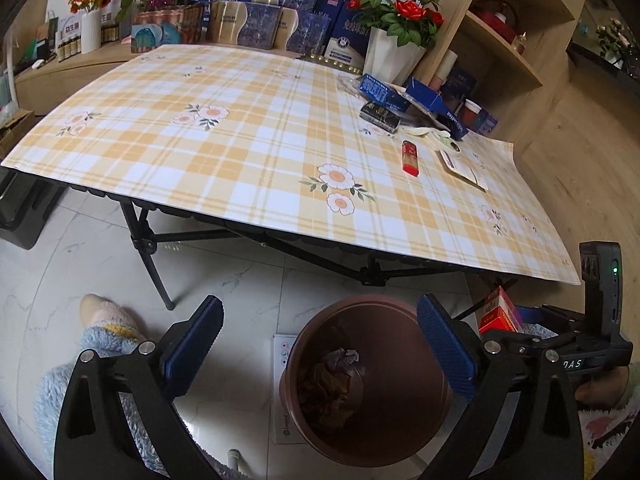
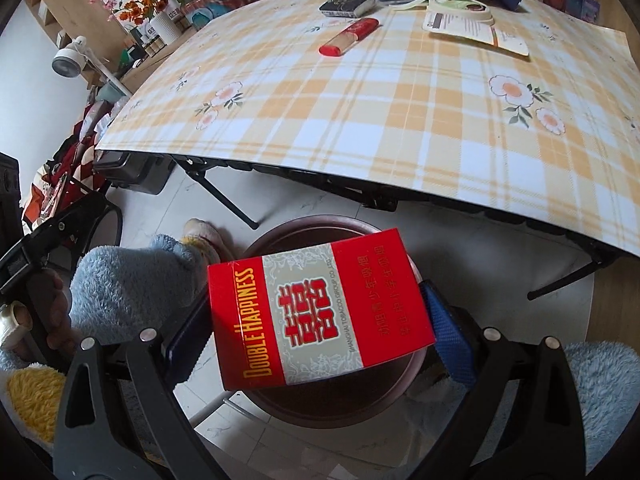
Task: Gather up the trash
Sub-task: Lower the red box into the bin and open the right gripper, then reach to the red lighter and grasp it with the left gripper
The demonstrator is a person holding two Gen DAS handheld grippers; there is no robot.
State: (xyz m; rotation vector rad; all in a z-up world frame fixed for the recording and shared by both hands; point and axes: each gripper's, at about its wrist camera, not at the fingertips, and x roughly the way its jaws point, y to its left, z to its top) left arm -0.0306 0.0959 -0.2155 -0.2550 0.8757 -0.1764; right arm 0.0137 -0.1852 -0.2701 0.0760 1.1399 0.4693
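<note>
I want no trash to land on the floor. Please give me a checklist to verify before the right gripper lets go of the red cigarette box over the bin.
1. Right gripper shut on the cigarette box: ok.
2. Box above the mouth of the brown bin: ok in the right wrist view; in the left wrist view it looks nearer the right rim, so cannot tell.
3. Bin has room: ok, only some crumpled trash at the bottom.
4. Left gripper open, holding nothing: ok.
5. Left gripper out of the drop path: cannot tell.

bin (image 2: 320, 408): interior hidden by cigarette pack (image 2: 320, 308) | card (image 1: 464, 169): print too small
</note>
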